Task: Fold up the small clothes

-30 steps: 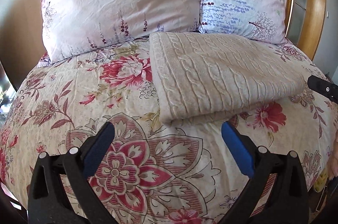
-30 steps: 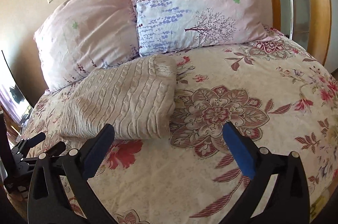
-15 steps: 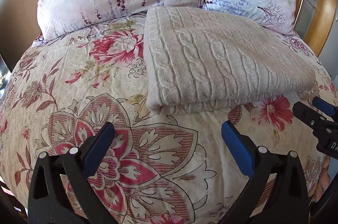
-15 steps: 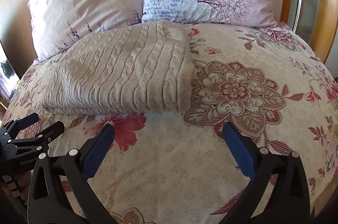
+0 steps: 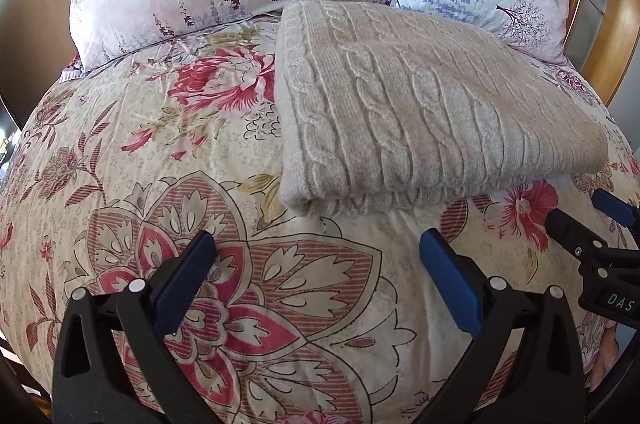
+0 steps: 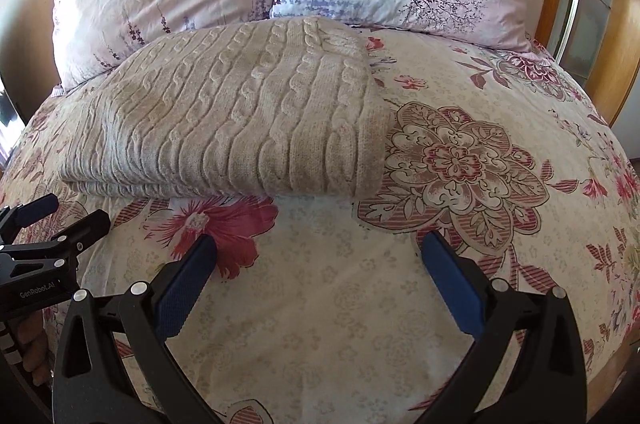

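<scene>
on the floral bed (image 5: 168, 151), a folded cable-knit sweater (image 5: 420, 107) lies before both grippers, left gripper (image 5: 318, 266) and right gripper (image 6: 320, 264), jaws apart, holding nothing.

Both grippers, left gripper (image 5: 318, 256) and right gripper (image 6: 320, 256), brought closer to folded knit sweater (image 5: 420, 103) on bedspread (image 5: 140, 151). Sweater's near edge now just beyond the open blue fingertips. Right gripper further into left view's right edge.
</scene>
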The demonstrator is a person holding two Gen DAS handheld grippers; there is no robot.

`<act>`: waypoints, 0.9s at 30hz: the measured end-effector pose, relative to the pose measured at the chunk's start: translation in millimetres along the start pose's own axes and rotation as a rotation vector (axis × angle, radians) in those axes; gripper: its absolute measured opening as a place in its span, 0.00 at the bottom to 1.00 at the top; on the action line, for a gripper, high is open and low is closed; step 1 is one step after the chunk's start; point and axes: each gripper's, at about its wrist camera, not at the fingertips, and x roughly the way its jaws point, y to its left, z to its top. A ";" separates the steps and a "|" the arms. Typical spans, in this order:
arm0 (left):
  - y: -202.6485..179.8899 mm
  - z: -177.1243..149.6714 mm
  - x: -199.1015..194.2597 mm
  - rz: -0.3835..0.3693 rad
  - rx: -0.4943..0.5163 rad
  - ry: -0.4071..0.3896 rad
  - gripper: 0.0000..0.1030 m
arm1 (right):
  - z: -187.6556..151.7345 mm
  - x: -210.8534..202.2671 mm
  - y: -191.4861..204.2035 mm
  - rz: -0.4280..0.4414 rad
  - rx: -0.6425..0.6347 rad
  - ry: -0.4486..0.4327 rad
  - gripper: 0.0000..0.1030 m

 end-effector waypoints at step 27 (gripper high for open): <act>0.3 0.8 0.8 0.000 0.000 0.000 0.98 | 0.2 3.0 3.0 -0.019 -0.028 0.013 0.99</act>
